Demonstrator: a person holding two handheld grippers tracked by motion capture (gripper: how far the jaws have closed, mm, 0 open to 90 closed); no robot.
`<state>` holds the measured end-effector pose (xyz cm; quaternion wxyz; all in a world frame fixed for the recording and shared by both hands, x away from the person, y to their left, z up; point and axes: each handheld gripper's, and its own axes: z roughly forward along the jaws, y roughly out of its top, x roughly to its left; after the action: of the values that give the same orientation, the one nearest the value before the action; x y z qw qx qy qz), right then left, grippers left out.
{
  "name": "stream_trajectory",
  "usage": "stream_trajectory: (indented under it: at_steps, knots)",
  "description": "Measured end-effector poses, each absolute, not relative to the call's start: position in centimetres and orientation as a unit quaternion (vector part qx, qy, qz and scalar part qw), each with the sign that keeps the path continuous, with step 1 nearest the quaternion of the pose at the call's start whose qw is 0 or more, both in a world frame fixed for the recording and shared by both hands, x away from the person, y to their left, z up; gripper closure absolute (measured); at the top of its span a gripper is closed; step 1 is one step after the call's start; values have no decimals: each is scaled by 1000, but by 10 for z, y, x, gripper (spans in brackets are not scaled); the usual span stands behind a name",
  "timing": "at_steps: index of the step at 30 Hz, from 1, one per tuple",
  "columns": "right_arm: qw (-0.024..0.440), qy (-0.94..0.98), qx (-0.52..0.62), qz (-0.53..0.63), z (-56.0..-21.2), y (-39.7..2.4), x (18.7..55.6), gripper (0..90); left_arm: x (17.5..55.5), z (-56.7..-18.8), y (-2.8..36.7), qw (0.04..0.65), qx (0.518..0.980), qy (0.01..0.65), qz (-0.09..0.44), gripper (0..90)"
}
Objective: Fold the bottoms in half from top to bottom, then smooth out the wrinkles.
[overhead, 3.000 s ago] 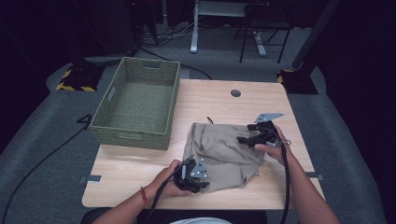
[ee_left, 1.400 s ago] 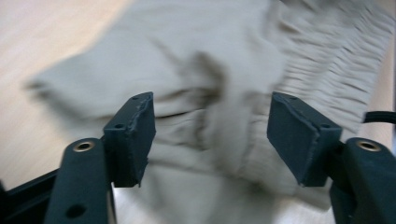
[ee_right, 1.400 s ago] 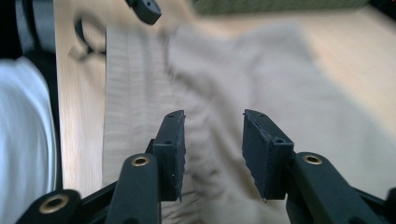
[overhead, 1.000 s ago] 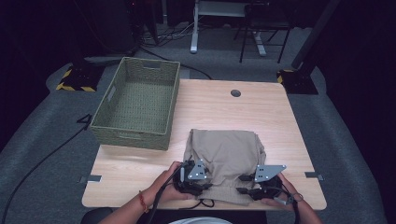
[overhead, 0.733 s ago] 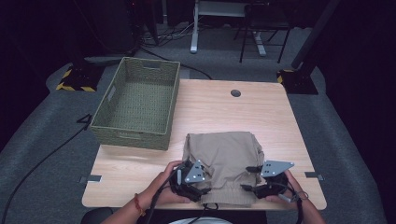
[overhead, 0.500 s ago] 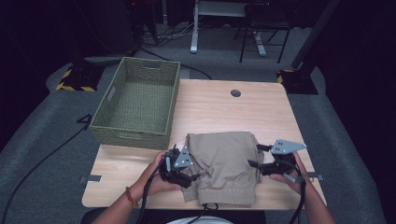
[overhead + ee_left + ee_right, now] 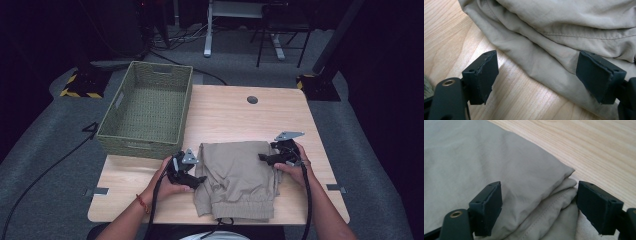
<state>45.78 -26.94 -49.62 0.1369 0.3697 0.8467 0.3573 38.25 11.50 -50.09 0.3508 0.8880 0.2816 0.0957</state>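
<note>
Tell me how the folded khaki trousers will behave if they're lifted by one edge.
The trousers will probably flop and unfold: the soft layers lie loosely stacked in the right gripper view. They look light, being thin wrinkled cloth. The dangling drawstring may snag on the table edge.

The folded trousers (image 7: 239,177) are plain khaki-beige, with stitching in the same tone. Under them the table (image 7: 225,115) is pale wood with a fine straight grain and a small dark grey round cap near its far edge. Left of the trousers, the basket (image 7: 145,107) is olive-green weave. Both grippers, left (image 7: 196,181) and right (image 7: 264,158), are black with grey plates. The floor (image 7: 45,145) is grey carpet.
</note>
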Motion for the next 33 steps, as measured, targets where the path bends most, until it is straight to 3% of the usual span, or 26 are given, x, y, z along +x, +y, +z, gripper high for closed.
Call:
stream_trajectory:
  at_steps: [8, 13, 17, 24, 30, 33]
  knots:
    - [142, 848, 361, 362, -499, -272, 452, 211, 367, -503, 109, 363, 888, 265, 96, 240]
    - [139, 853, 354, 357, -498, -275, 446, 208, 359, -499, 103, 350, 899, 247, 92, 184]
    - [148, 852, 361, 351, -499, -276, 446, 144, 365, -495, 109, 351, 893, 262, 106, 164]
    - [142, 847, 369, 356, -500, -278, 449, 136, 384, -482, 107, 371, 878, 280, 118, 170]
    - [151, 844, 384, 343, -495, -274, 448, 168, 394, -487, 84, 339, 894, 264, 125, 171]
    - [154, 841, 390, 342, -494, -271, 453, 160, 396, -493, 77, 333, 903, 255, 94, 244]
